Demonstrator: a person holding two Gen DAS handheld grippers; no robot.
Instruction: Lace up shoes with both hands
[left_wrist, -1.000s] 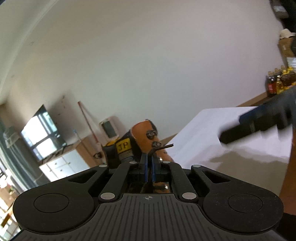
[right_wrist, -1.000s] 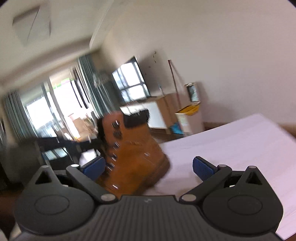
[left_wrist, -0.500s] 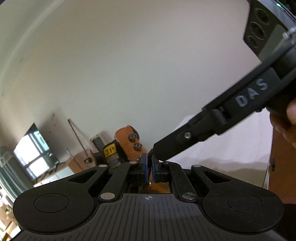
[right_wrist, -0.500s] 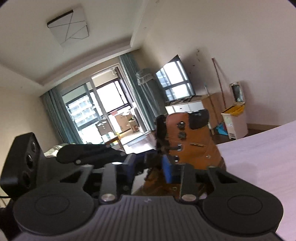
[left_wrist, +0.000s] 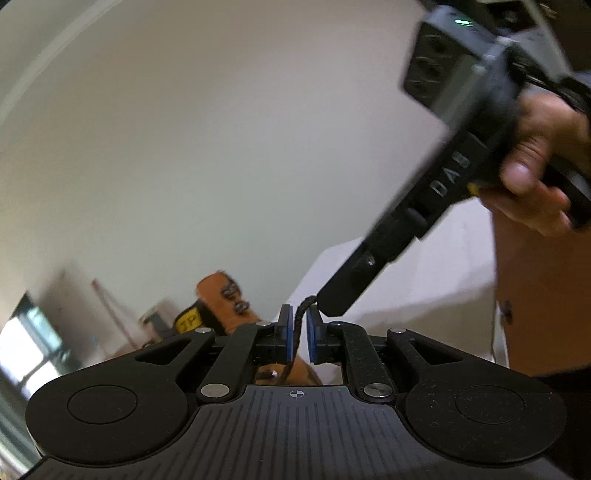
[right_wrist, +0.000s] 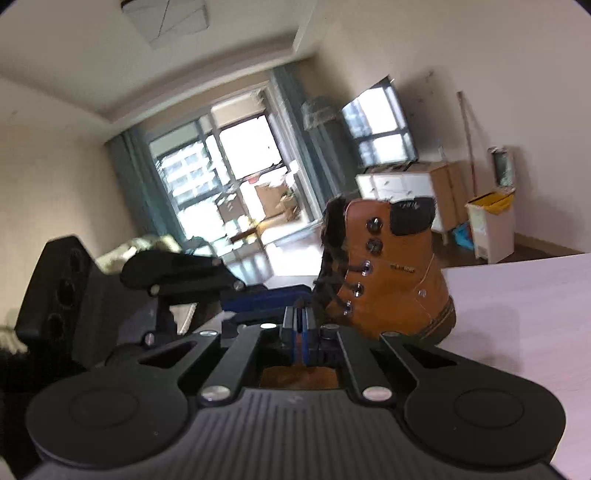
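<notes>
Now handover of lace (left_wrist: 300, 314) near boot (right_wrist: 391, 266) on bench (right_wrist: 517, 295). Right tongs (right_wrist: 300, 325) pressed together on lace end. Left tongs (left_wrist: 299, 332) just loosened, lace slack between. Pull slow, keep lace tight, aim next hook.

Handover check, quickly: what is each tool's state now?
Left tool: just opening, dark braided bootlace loose between its pads.
Right tool: closed on that bootlace's end.

Obstacle: boot (right_wrist: 391, 269) upright at table (right_wrist: 524, 295) edge, just beyond both grippers.
Free room: bare tabletop right of boot.
</notes>
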